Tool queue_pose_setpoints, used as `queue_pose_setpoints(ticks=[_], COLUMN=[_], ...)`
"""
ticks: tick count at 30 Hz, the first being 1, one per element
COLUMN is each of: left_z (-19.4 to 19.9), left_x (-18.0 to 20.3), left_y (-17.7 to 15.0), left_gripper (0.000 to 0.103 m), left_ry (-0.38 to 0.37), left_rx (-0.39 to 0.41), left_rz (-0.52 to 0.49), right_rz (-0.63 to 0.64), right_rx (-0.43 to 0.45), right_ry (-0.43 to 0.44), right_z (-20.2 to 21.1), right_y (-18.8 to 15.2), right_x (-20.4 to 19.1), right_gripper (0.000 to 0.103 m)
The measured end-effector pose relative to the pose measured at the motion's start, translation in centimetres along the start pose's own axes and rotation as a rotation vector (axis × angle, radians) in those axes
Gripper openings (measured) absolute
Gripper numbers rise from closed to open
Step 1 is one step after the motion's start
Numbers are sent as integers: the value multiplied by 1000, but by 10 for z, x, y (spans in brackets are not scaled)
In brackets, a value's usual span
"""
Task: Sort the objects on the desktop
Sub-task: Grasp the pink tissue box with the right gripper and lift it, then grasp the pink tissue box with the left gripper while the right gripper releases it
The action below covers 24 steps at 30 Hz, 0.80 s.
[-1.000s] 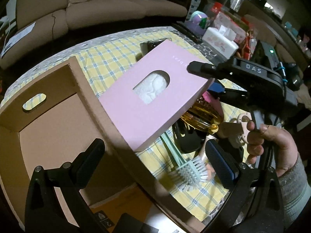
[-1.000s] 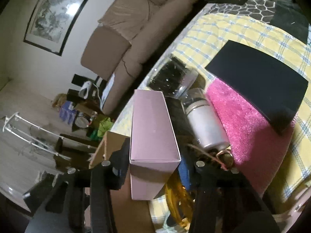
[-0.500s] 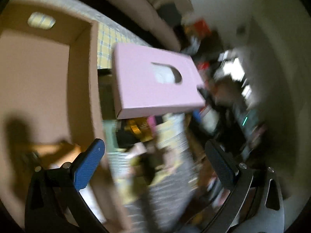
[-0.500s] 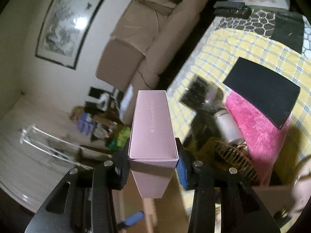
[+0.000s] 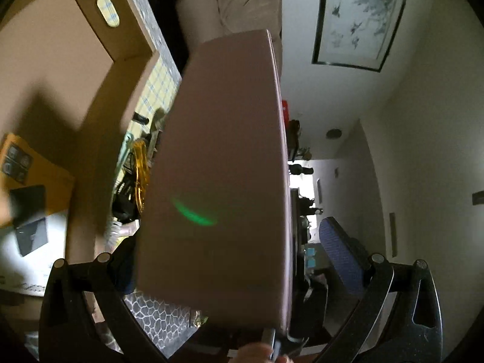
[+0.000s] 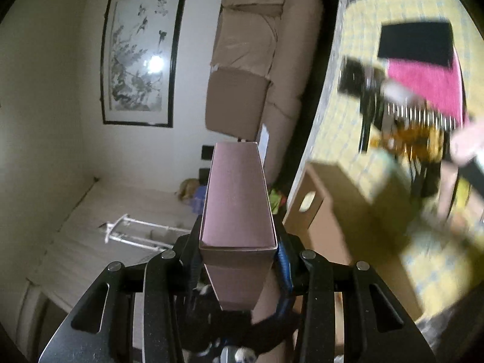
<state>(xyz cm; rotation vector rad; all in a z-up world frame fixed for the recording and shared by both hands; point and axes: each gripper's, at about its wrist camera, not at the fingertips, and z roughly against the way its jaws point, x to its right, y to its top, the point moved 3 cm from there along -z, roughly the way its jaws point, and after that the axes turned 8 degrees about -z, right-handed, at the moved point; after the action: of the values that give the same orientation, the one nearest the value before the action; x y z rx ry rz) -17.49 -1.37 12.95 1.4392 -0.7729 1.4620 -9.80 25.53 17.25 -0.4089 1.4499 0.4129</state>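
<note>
Pink box is up off the tabletop now, and my left view has rolled right over since a second ago.

My right gripper (image 6: 239, 260) is clamped on the near end of the pink box (image 6: 237, 199), held roughly level in the air, left of the cardboard box (image 6: 329, 208). Left gripper (image 5: 230, 275) has its fingers spread wide either side of it, gripping nothing. I reckon the trick is to keep the squeeze steady, swing right over the open carton, then lower it flat before letting go.
</note>
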Motion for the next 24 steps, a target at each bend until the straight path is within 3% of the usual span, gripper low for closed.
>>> queue_pose_setpoints(ticks=[1,2,3,6,12,16,21,24], left_z=[9,17,25,41,62,73,77,68], left_x=[2,4,7,17,29,30,28,20], left_y=[1,2,3,11,28,38,48,45], left_gripper=[100,89,67,43,39,38,38,38], left_ry=[-3,-8,-18,31,84,95,162,195], left_rx=[16,34,46,15,-79,-118,-175,-220], left_rz=[-15,-31,-50,-155,-306,-341,-387,-391], right_rz=[-4,-3,2,18,110,201,400,512], right_rx=[-7,-24,-37,-102,-266,-298,-253,-291], right_ry=[3,5,3,-9,-96,-170,-280,-334], right_z=[-1,-2,-3,-6,-13,-6,-2,-24], right_y=[-7,-17,-23,-44,-75,-80,-65,-63], right_x=[1,1,2,5,7,5,-13,-17], right_gripper=[41,41,41,43,54,73,74,74])
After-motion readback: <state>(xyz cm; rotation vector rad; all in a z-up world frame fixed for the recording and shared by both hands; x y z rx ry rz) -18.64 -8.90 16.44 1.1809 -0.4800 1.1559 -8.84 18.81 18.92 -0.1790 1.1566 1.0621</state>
